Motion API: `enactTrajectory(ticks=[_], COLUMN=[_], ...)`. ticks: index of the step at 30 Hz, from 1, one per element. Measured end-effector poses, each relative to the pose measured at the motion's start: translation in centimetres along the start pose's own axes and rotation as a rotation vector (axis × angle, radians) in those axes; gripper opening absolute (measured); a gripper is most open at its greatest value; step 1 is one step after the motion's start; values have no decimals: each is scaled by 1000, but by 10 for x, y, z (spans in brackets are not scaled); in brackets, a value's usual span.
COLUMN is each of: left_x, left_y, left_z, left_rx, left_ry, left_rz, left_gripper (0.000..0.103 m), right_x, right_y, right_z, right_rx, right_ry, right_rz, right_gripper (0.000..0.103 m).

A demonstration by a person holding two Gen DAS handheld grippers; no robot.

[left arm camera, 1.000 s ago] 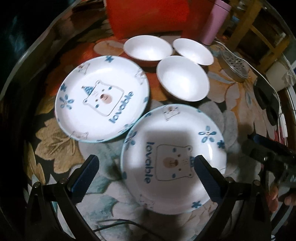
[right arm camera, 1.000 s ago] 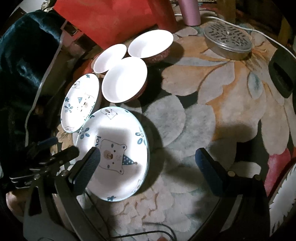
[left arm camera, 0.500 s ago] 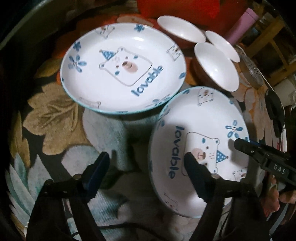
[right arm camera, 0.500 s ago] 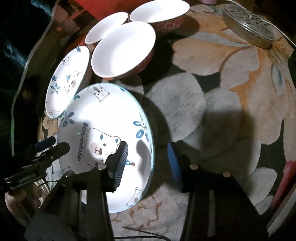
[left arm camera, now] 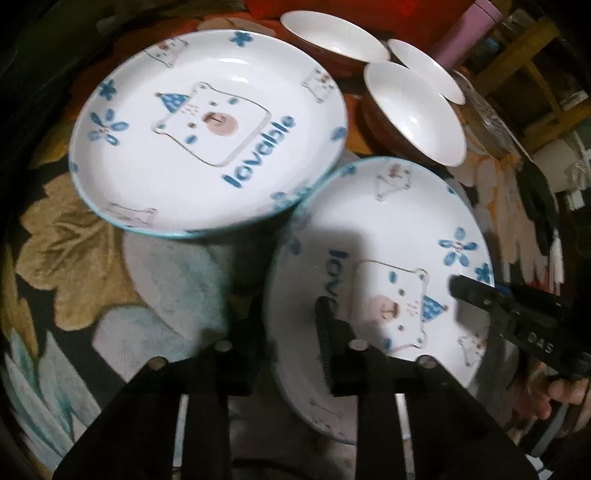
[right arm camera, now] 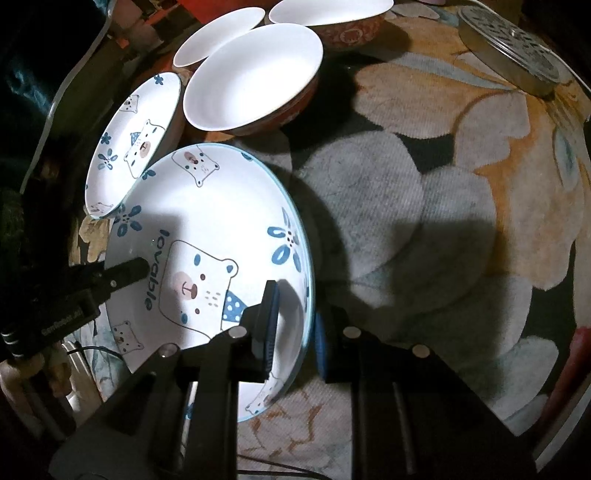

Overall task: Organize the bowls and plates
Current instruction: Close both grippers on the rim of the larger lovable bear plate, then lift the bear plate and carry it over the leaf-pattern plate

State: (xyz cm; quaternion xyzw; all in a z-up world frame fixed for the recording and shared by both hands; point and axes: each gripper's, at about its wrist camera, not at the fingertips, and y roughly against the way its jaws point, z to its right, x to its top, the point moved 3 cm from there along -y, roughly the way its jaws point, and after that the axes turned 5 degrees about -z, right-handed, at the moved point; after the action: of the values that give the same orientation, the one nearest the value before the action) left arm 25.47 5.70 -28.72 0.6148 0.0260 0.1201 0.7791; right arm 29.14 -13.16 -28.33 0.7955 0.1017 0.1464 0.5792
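Two white plates with a blue bear print lie on a floral cloth. My left gripper [left arm camera: 290,332] straddles the left rim of the near plate [left arm camera: 388,240], its jaws closing, with a thin gap still at the pads. My right gripper [right arm camera: 295,332] is closing on the same near plate [right arm camera: 207,206] at its right rim, pads against the wall. Each gripper also shows in the other's view, the right gripper [left arm camera: 517,317] and the left gripper [right arm camera: 110,277]. The far plate [left arm camera: 207,147] sits just beyond, edge to edge with the near one. Three white bowls [left arm camera: 413,110] with red outsides stand behind.
A round perforated metal lid [right arm camera: 513,48] lies at the back right of the cloth. A pink bottle [left arm camera: 469,33] and a red box [left arm camera: 388,14] stand behind the bowls. A black object [left arm camera: 535,206] lies at the right edge. Bare cloth [right arm camera: 424,221] spreads right of the near plate.
Both grippers came down onto the near plate from wide open. Their jaws narrowed around its opposite rims, and the plates now fill more of each view.
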Motion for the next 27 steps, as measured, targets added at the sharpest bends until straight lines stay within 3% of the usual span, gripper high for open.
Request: enactTrajectory(ticks=[5,12,27], left_x=[-1,-4,-3], left_y=[1,6,13], left_z=[-3,-6,7], left_rx=[-9,11,28], left_ry=[3,-30,-54], left_rz=[6,3,19], left_gripper=[17,17,17], right_x=[-1,-3,-7], right_y=[1,3,16], right_z=[0,6,3], right_rx=[5,30,-11], right_ry=[-10,-13,7], right_rz=[13,15,51], right_gripper=[16,15,15])
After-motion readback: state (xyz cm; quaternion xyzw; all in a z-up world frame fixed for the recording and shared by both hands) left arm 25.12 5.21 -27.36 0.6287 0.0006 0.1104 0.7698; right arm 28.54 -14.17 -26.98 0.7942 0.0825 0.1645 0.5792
